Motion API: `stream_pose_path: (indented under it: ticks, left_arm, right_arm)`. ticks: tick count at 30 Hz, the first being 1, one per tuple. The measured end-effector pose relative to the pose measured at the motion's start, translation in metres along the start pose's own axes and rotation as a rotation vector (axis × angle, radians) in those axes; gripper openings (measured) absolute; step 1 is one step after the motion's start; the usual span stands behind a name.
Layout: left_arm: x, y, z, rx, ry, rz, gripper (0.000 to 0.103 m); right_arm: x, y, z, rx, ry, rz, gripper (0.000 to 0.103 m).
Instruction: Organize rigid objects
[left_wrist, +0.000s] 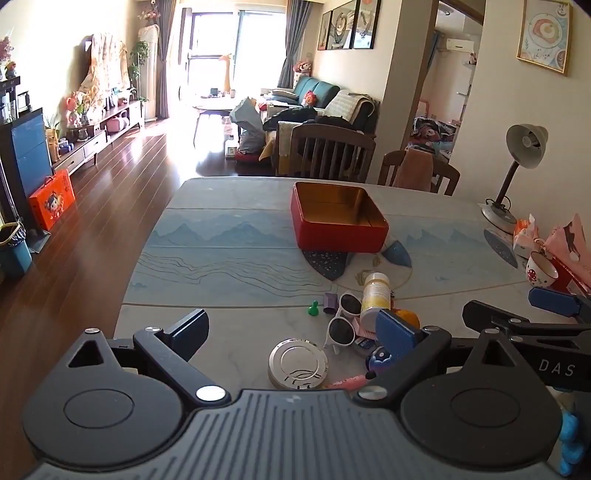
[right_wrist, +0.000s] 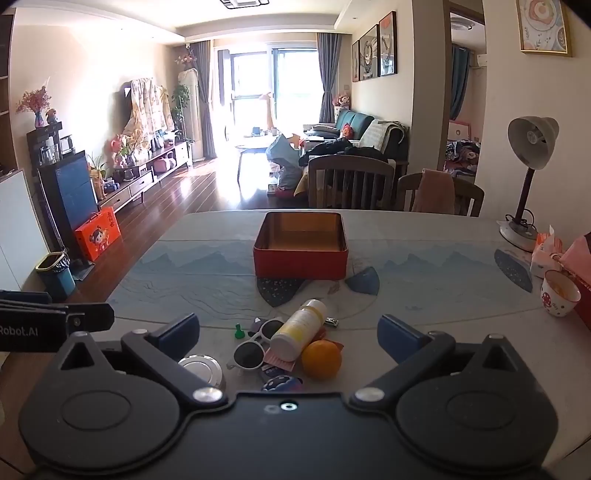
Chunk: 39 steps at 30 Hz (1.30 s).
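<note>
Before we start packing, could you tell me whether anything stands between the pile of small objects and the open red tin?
Nothing visible does: only bare printed tablecloth lies between the white-and-yellow plastic bottle and the red tin.

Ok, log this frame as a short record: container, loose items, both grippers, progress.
container: red tin, open, nothing visible inside
loose items: white sunglasses, yellow bottle lying down, orange, round silver tin, green pawn
left hand-held gripper: open, holding nothing
right hand-held gripper: open, holding nothing
progress: nothing in the tin yet
</note>
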<state>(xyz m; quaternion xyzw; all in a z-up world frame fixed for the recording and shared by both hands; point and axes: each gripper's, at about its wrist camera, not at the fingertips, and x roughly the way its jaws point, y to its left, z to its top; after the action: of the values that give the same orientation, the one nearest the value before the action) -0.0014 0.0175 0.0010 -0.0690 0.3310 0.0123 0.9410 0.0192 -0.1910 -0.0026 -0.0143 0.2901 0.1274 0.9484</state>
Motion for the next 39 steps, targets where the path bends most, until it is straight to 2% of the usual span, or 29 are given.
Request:
stream_pose_path:
  ticks: [25, 39]
  left_arm:
    - [0.007, 0.005, 0.002, -0.017, 0.005, -0.018, 0.097]
    - [0.016, 0.016, 0.009, -0.039, -0.001, -0.063, 0.097]
  right_arm:
    - [0.002, 0.001, -0.003, -0.002, 0.004, -0.017, 0.102]
    - [0.011, 0.001, -0.001, 0.002, 0.013, -0.034, 0.102]
